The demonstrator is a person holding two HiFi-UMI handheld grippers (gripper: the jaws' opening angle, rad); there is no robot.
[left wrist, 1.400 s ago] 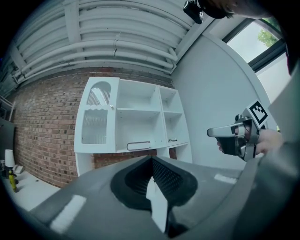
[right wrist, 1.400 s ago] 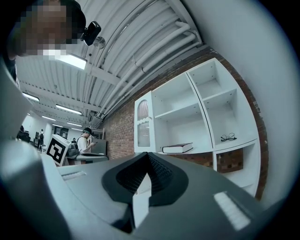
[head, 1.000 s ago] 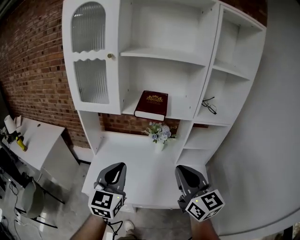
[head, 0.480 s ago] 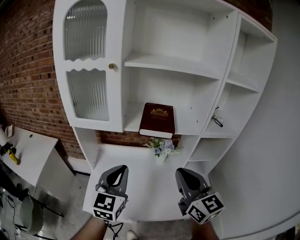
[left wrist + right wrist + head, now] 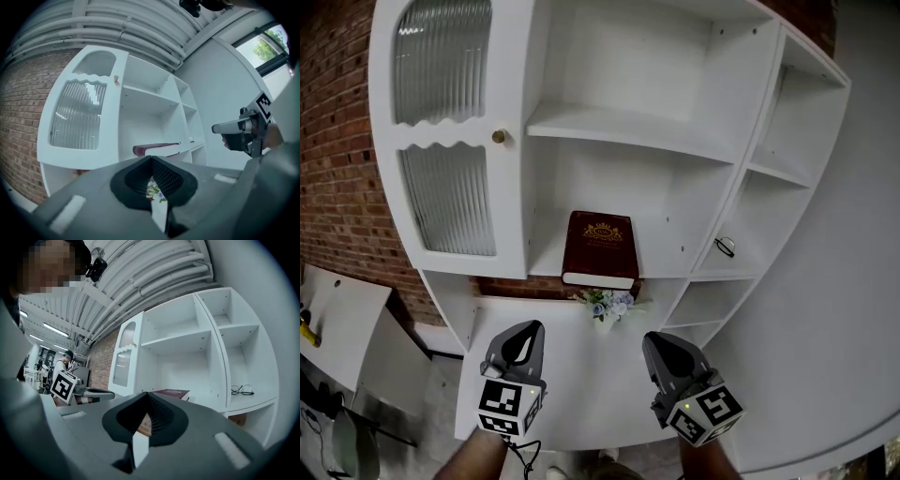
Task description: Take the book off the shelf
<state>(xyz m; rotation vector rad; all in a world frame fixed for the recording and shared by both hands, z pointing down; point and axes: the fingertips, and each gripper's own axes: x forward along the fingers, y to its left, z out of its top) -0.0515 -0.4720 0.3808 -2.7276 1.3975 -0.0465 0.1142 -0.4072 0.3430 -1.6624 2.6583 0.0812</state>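
Observation:
A dark red book (image 5: 600, 248) with a gold emblem lies flat on the middle shelf of the white shelf unit (image 5: 619, 127), its spine toward me. Both grippers hover low in the head view, well short of the shelf, over the unit's desk surface (image 5: 581, 375). My left gripper (image 5: 528, 331) is shut and holds nothing. My right gripper (image 5: 656, 339) is shut and empty too. In the left gripper view the book (image 5: 157, 149) sits just above my closed jaw tips. The right gripper view has the book (image 5: 171, 393) straight ahead.
A small vase of flowers (image 5: 602, 307) stands on the desk surface directly under the book's shelf. Glasses (image 5: 725, 247) lie on the narrow right-hand shelf. A ribbed-glass cabinet door (image 5: 441, 141) with a knob (image 5: 498, 137) is left of the book. A brick wall (image 5: 337, 169) lies beyond.
The shelf unit has grown larger in view as I came closer. Both grippers keep the same shut pose low in the picture. The book has not moved.

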